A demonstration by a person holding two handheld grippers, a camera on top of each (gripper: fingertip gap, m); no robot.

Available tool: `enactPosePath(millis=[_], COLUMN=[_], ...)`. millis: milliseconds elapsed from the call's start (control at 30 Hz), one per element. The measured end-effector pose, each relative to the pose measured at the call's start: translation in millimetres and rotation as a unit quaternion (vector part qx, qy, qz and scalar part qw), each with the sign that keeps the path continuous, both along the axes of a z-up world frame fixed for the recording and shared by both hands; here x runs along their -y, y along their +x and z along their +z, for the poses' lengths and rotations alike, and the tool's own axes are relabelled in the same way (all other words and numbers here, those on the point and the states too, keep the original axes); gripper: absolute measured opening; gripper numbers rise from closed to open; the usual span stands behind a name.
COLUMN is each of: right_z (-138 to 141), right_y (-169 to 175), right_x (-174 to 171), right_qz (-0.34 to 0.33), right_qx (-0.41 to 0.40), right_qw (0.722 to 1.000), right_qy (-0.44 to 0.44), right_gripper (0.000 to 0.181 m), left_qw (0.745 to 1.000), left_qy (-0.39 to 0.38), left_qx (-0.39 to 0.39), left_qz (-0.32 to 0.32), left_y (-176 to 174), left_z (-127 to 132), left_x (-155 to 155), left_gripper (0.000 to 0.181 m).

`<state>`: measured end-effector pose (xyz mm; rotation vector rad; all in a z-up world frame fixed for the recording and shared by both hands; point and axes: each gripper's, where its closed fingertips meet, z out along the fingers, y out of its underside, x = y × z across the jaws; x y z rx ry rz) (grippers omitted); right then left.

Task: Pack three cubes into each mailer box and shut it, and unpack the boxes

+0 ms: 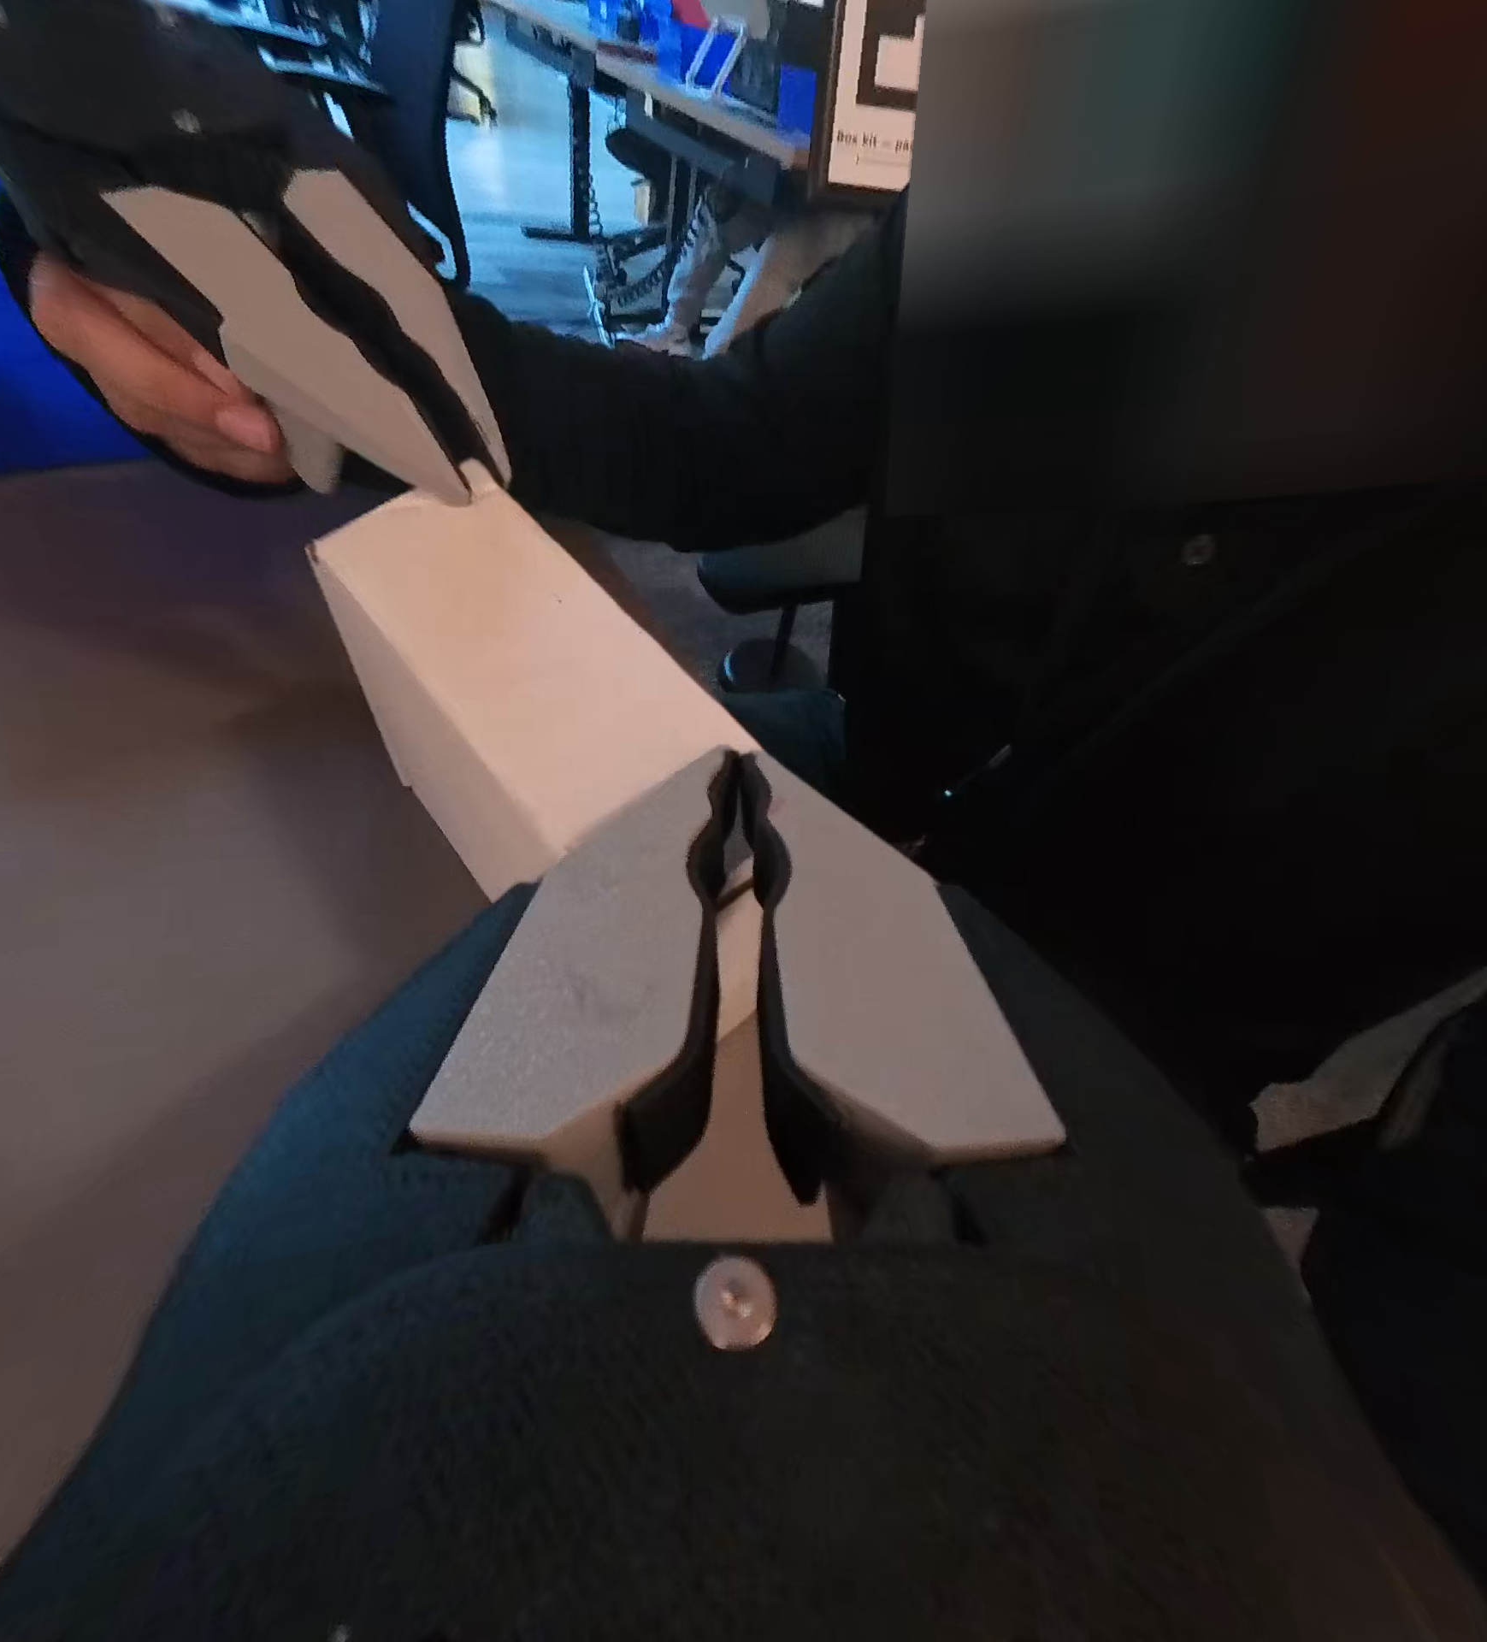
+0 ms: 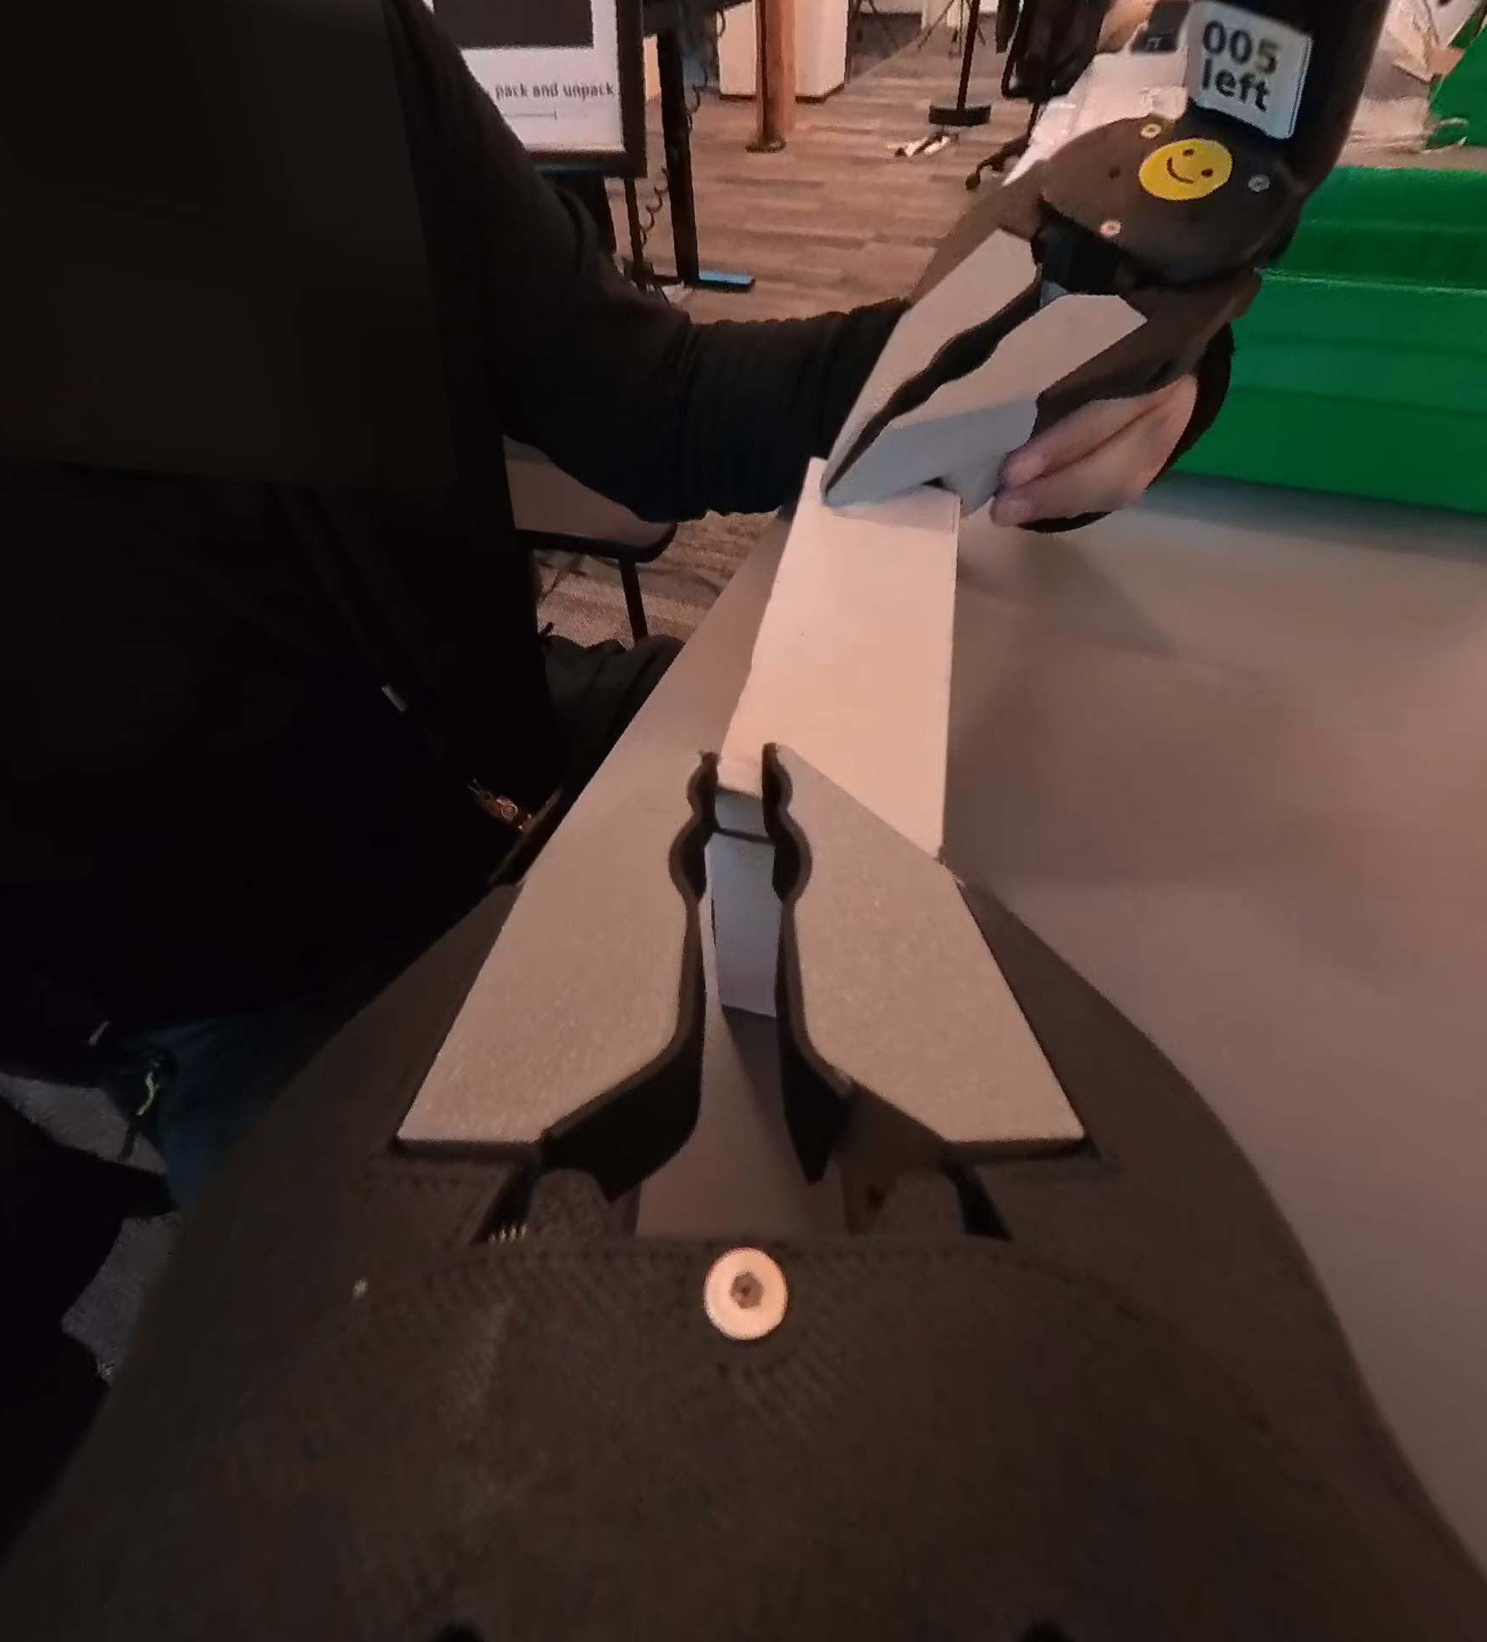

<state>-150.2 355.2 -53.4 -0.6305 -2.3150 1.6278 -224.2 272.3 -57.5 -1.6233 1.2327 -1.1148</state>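
The left wrist view shows a long white mailer box [image 1: 491, 657] that lies on the grey bench [image 1: 118, 800], close to the edge on the person's side. The left gripper [image 1: 738, 766] is clenched almost fully at one end of the box; the tips meet over the top of that end, and I cannot tell if a thin flap is pinched between them or if they only press on the cardboard. The right gripper [image 1: 477, 475] touches the far top corner with its tips nearly together. In the right wrist view the right gripper [image 2: 735, 764] has a small gap between the tips, and the end edge of the box [image 2: 864, 640] sits in this gap, so I judge it is grasping that edge. The lid looks closed. No cubes are visible.

The main risk, in my judgement, comes from the place of the box. It is just beside the bench edge, so a push toward the person could slide it off. Both grippers hold only thin cardboard at the ends. If one pulls up sooner than the other, the box could twist, or the flap could bend or tear. If cubes are inside, a tilt could make them roll to one end and fall out when the lid opens.
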Motion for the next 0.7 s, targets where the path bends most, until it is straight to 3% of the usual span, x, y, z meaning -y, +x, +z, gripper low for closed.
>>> enactPosePath(millis=[167,300,433,533,633,700], right_z=[4,29,-7,-7,8,-15], right_y=[2,-10,-11,-14,-6,-4], right_x=[0,-8,-5,-8,-1,-4], right_qz=[0.011,-0.021,-0.021,-0.036,-0.009,-0.008], right_qx=[-0.009,-0.03,0.004,-0.006,-0.036,0.001], right_qw=[1.0,0.996,1.0,0.999,0.999,1.0], right_qy=[-0.004,-0.08,0.005,0.027,-0.024,0.015], right_gripper=[0.0,0.0,0.0,0.0,0.0,0.0], left_qw=[1.0,1.0,1.0,1.0,1.0,1.0], left_qy=[-0.017,-0.011,-0.005,-0.009,-0.007,-0.007], left_qx=[0.007,0.007,-0.005,0.003,0.003,0.002], left_qz=[-0.004,-0.004,-0.008,-0.007,-0.006,-0.011], left_y=[0,0,2,2,2,2], left_z=[-1,-1,-4,-3,-3,-4], left_x=[0,0,2,1,1,3], left_gripper=[0.0,0.0,0.0,0.0,0.0,0.0])
